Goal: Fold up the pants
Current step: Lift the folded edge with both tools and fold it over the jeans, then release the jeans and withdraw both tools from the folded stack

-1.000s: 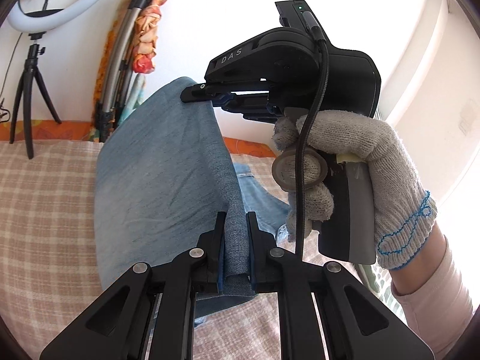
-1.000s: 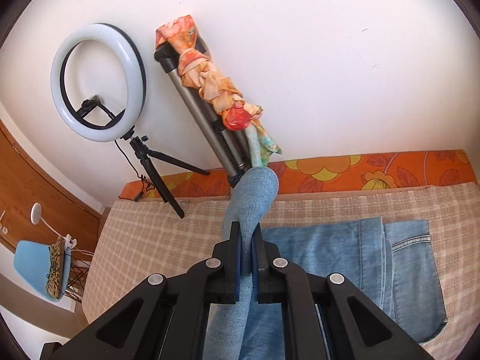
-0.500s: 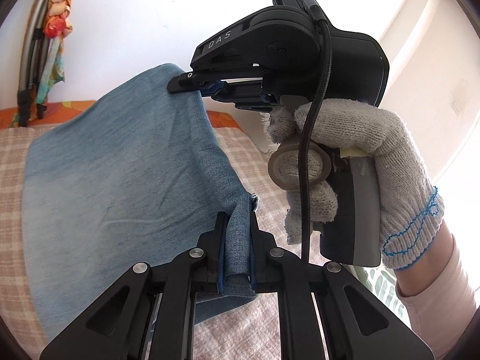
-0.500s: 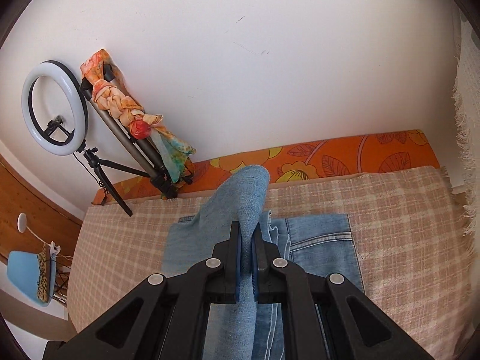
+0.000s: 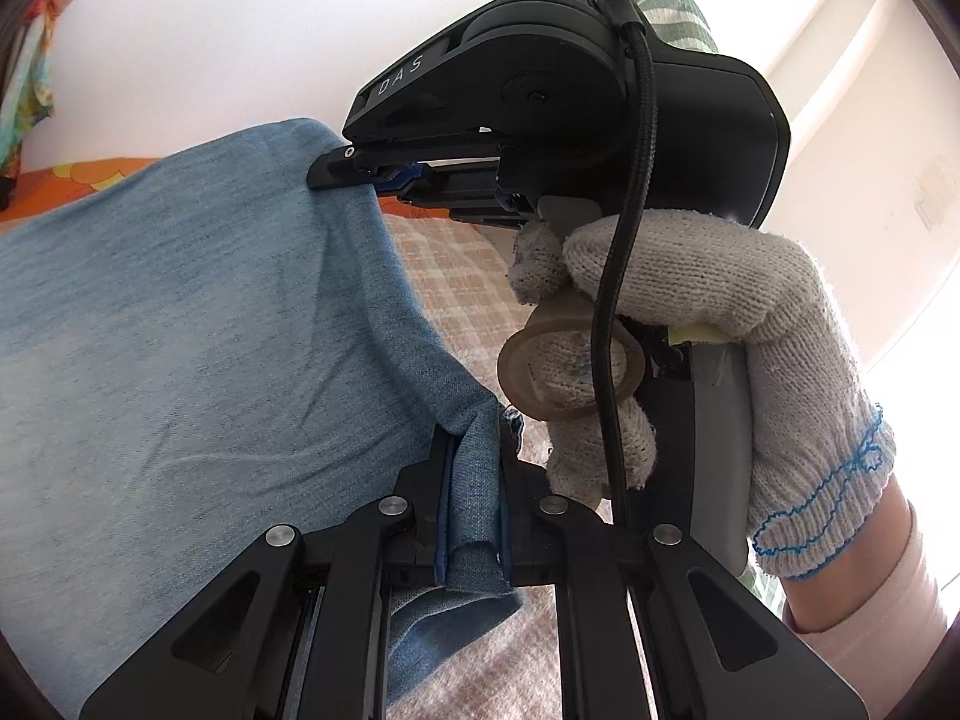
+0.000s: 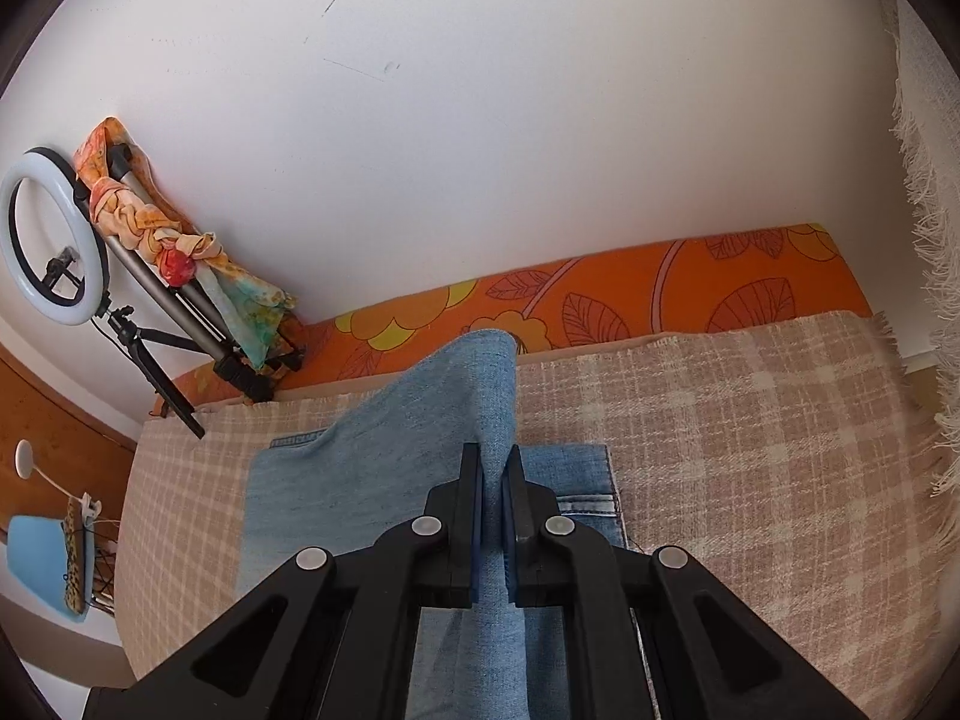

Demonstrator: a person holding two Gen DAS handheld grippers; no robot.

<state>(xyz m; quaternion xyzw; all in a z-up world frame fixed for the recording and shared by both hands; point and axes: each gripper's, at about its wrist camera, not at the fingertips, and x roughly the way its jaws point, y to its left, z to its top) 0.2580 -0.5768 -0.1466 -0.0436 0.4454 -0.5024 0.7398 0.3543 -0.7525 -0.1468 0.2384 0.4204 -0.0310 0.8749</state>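
My left claw (image 5: 474,480) is pinched tight on a fold of the blue jeans (image 5: 180,330). The cloth sits between the two black fingers and sticks out a bit at the near end. My right claw (image 6: 493,492) is pinched tight on the jeans (image 6: 474,396) too, and the cloth rises in a hump just past its tips.

From my left claw I can see my right claw (image 5: 354,171) up high, biting the far top edge of the cloth. My right hand (image 5: 690,348) in a gray knit glove is wrapped around its handle. A black cable (image 5: 618,300) hangs down in front of the glove.

The jeans are stretched in the air between my two claws. The rest of the jeans lies flat on the checked blanket (image 6: 750,432) on the bed, under the lifted part. The waistband edge shows just to the right of my right claw.

Behind the bed is an orange flowered cushion (image 6: 660,300) along the white wall. Far to the left stands a ring light (image 6: 51,240) on a small tripod. Beside it leans a metal stand with a bright scarf (image 6: 150,228) tied on it.
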